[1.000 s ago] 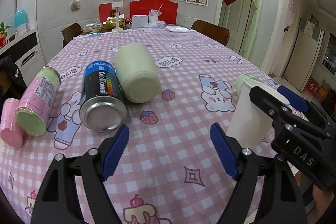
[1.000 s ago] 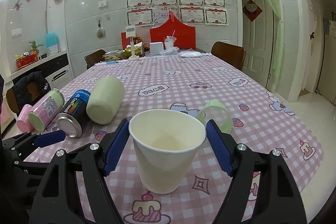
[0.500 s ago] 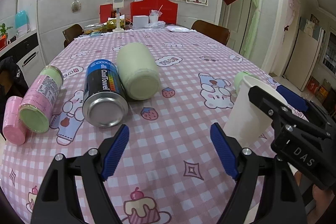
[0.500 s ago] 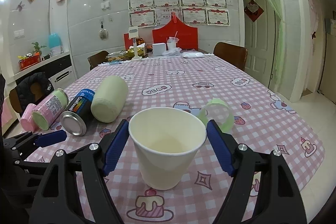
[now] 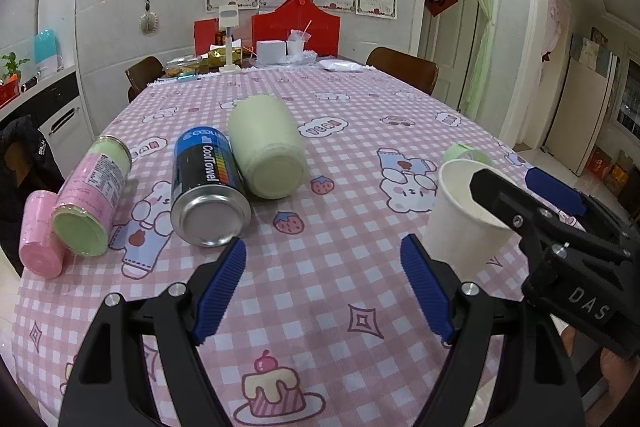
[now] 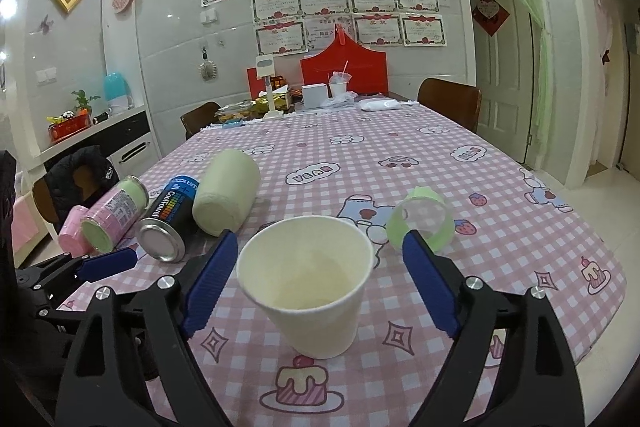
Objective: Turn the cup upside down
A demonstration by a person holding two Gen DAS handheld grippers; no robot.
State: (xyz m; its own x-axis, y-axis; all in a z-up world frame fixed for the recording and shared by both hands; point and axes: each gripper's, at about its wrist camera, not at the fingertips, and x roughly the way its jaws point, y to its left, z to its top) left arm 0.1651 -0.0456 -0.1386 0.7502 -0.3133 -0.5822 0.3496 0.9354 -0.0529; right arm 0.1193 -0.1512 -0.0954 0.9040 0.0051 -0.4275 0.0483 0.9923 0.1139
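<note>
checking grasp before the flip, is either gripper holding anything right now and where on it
Nothing is held. The right gripper is open, its blue pads either side of the upright white paper cup with gaps showing. The left gripper is open over bare tablecloth.

Both tools are level with fingers spread wide: the left tool (image 5: 322,287) beside the right tool (image 6: 316,283).

The cup (image 6: 310,287) is plain white paper, tapered, upright with its mouth up and nothing visible inside. It stands on the table in the lower centre of the right wrist view, and at the right of the left wrist view (image 5: 460,219).
</note>
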